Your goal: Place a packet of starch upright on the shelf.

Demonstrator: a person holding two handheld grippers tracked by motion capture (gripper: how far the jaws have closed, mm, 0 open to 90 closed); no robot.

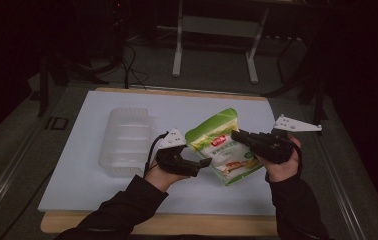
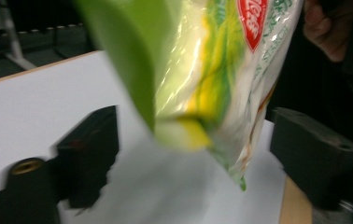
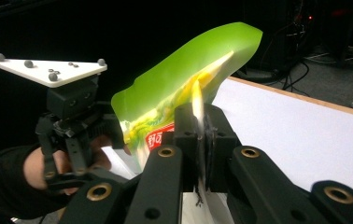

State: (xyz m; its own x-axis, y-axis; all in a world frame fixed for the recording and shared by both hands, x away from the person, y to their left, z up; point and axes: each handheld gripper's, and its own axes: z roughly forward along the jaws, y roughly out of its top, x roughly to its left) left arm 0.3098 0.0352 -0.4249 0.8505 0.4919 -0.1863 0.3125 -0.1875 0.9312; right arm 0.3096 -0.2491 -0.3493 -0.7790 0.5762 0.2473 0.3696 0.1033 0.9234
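A green and yellow snack bag with a red label is held up off the white board. My right gripper is shut on the bag's side edge; in the right gripper view its jaws pinch the thin seam of the bag. My left gripper sits at the bag's lower left, open. In the left gripper view the bag hangs down between the two wide-apart jaws of the left gripper, touching neither. The left gripper also appears in the right gripper view, beyond the bag.
A clear plastic container lies on the left part of the board. The table's wooden edge runs along the front. Behind the table stand a metal frame and floor cables.
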